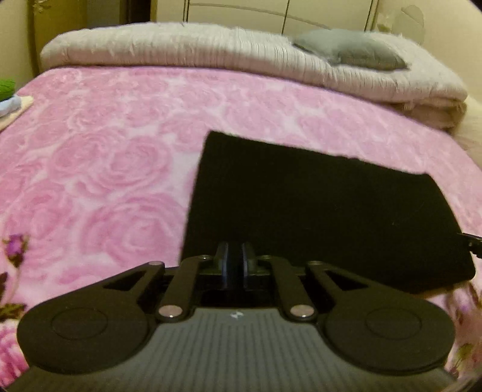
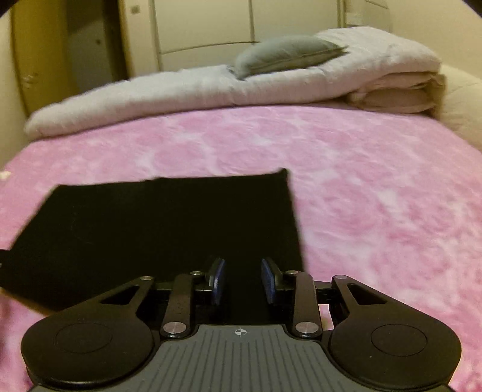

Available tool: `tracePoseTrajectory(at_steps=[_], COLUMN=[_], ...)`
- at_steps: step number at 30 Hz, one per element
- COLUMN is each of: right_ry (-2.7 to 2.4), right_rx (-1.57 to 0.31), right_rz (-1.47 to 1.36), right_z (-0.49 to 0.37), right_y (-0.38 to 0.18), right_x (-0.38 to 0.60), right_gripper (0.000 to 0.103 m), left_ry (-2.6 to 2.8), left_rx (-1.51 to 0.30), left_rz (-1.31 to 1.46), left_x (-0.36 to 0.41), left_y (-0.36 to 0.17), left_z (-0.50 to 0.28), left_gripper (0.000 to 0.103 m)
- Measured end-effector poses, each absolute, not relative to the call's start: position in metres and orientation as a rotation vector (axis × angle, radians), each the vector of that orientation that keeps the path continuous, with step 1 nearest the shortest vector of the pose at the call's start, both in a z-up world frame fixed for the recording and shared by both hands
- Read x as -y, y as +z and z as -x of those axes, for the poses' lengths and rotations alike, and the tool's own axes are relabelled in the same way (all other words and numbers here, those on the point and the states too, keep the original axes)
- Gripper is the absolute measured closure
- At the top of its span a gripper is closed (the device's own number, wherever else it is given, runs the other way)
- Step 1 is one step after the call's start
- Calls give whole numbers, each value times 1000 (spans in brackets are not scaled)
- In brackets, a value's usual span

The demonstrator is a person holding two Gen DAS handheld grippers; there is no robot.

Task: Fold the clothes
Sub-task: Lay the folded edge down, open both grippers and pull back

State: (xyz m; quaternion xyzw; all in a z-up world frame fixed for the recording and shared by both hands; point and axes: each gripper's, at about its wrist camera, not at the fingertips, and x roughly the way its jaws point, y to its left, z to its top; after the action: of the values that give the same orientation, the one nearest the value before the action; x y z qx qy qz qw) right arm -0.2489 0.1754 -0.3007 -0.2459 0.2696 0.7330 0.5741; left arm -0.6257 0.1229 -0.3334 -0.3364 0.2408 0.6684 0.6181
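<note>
A black garment (image 1: pixel 316 211) lies flat as a folded rectangle on the pink rose-patterned blanket (image 1: pixel 105 165). My left gripper (image 1: pixel 234 256) sits at the garment's near edge close to its left corner, its fingers together; whether cloth is pinched between them is hidden. In the right wrist view the same garment (image 2: pixel 150 235) spreads to the left, and my right gripper (image 2: pixel 242 277) is open with its blue pads (image 2: pixel 217 280) apart over the near edge by the right corner. The right gripper's tip (image 1: pixel 473 244) shows at the garment's right side in the left wrist view.
A folded white duvet (image 1: pixel 211 51) with a grey pillow (image 1: pixel 352 51) lies across the far end of the bed. A small stack of folded clothes (image 1: pixel 12 99) sits at the far left edge. Wardrobe doors (image 2: pixel 205 24) stand behind the bed.
</note>
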Motion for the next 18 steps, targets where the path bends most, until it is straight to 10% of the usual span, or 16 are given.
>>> tracePoseTrajectory(at_steps=[18], right_ry=[1560], right_rx=[-796], right_rz=[647], right_z=[251], right_y=[-291], right_x=[-113], right_gripper=[70], left_ry=[1609], left_rx=[-642], left_rz=[840], left_x=[-51], left_y=[-311], left_z=[592], left_gripper=[86])
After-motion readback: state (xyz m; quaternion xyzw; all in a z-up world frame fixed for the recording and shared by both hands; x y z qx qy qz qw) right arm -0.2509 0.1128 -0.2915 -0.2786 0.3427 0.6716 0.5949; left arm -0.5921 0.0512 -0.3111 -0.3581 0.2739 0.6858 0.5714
